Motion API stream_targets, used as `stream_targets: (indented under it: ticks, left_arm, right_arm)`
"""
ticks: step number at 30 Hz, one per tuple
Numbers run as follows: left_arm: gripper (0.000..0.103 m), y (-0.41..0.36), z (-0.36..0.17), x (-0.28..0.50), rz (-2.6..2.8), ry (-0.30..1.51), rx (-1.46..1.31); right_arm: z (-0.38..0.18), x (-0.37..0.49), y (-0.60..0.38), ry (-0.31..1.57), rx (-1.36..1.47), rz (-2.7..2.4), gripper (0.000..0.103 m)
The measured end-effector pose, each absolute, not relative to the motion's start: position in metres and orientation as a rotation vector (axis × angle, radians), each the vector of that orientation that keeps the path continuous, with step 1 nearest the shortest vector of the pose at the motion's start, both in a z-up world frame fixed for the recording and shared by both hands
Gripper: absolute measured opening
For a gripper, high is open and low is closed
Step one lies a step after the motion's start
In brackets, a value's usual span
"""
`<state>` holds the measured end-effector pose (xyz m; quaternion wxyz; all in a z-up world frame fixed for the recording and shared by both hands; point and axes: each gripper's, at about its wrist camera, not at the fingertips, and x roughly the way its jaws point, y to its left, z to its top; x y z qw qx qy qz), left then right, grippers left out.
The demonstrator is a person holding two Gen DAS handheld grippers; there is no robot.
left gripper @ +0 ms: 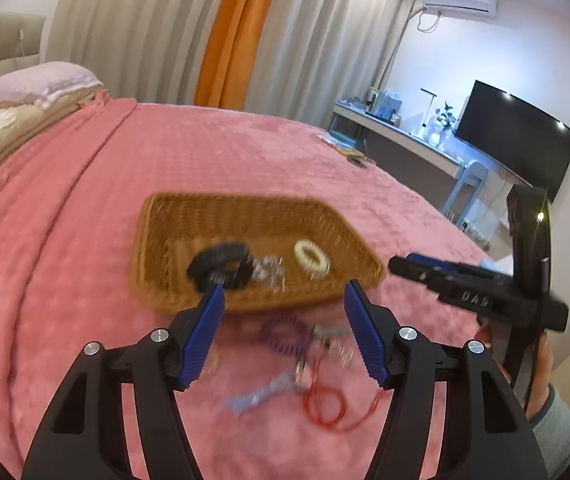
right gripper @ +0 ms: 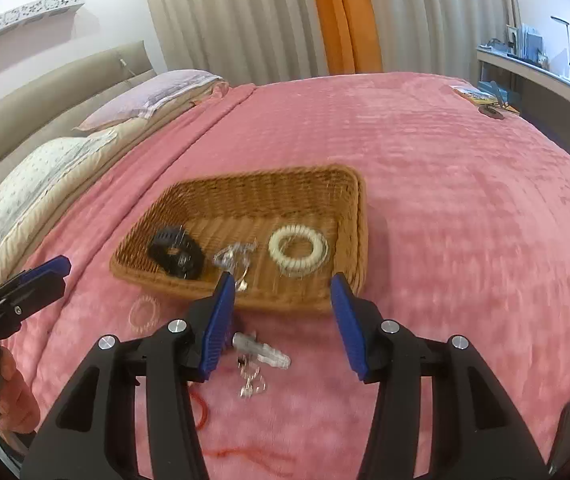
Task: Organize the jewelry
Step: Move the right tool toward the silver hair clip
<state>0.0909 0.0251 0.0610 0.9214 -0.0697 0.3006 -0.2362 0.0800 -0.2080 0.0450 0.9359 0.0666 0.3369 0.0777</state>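
Note:
A wicker basket (left gripper: 245, 208) (right gripper: 269, 184) sits on the pink bedspread. It holds a black scrunchie (left gripper: 221, 266) (right gripper: 175, 252), a small silver piece (left gripper: 269, 270) (right gripper: 233, 258) and a cream spiral hair tie (left gripper: 311, 256) (right gripper: 298, 249). In front of it lie a purple spiral tie (left gripper: 285, 334), a clear clip (right gripper: 261, 350), a blue strip (left gripper: 259, 394) and a red cord (left gripper: 327, 406) (right gripper: 201, 412). A clear bracelet (right gripper: 143, 312) lies to the left. My left gripper (left gripper: 283, 304) is open and empty above these. My right gripper (right gripper: 281, 292) is open and empty at the basket's near edge.
Pillows (right gripper: 37, 176) and a headboard lie at the left. A desk (left gripper: 405, 136) with a monitor (left gripper: 517, 140) stands past the bed's right edge. Small items (right gripper: 485, 100) lie at the far right corner of the bed.

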Motion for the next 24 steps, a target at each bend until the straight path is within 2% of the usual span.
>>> stream_targets:
  ticks: [13, 15, 24]
  left_arm:
    - [0.061, 0.021, -0.014, 0.098, -0.441, 0.783, -0.034]
    - [0.059, 0.017, -0.020, 0.102, -0.452, 0.818, -0.018]
    - [0.054, -0.006, -0.037, 0.111, -0.480, 0.896, 0.109]
  right_arm:
    - [-0.012, 0.091, -0.198, 0.783, 0.110, 0.153, 0.046]
    - [-0.023, 0.100, -0.198, 0.837, 0.125, 0.190, 0.041]
    - [-0.038, 0.118, -0.184, 0.922, 0.078, 0.228, 0.041]
